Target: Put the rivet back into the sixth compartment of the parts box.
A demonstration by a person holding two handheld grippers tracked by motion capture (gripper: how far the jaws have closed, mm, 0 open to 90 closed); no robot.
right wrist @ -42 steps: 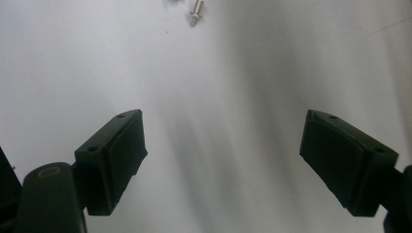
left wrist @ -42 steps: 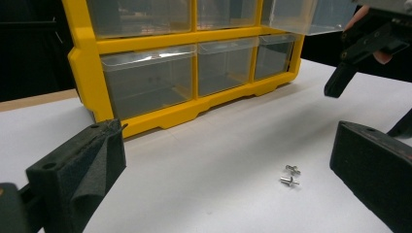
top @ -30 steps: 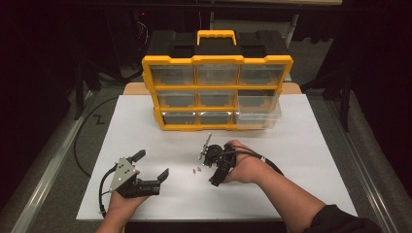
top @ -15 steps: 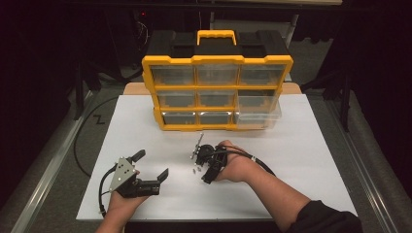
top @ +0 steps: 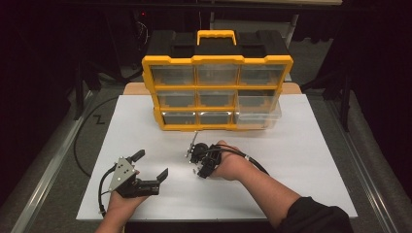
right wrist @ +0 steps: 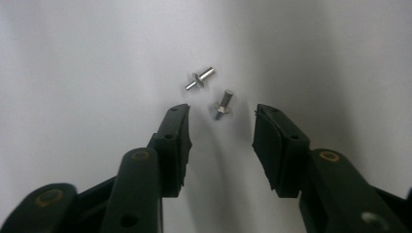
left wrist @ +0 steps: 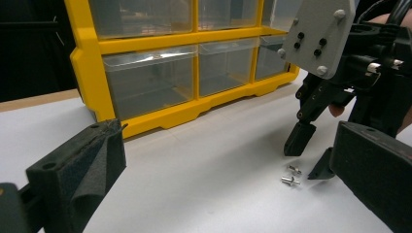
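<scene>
Two small metal screws lie on the white table top [top: 291,145], one [right wrist: 199,78] farther out and one [right wrist: 223,104] nearer. My right gripper [right wrist: 221,114] points down at them. Its jaws have just been closing and still stand apart, with the nearer screw between the tips and untouched by the pads. From the left gripper view the right gripper [left wrist: 308,158] hovers just above the screws [left wrist: 290,180]. In the high view the right gripper [top: 197,162] is at the table's middle front. My left gripper [top: 150,165] rests open at the front left with nothing in it.
A yellow and black organizer box [top: 217,82] with clear drawers stands at the back of the table; its lower right drawer [top: 257,114] is pulled out a little. A cable [top: 252,160] trails from the right gripper across the table.
The right hand has shifted a little to the left and lower over the screws, and its jaws have narrowed. The left hand has stayed where it was.
</scene>
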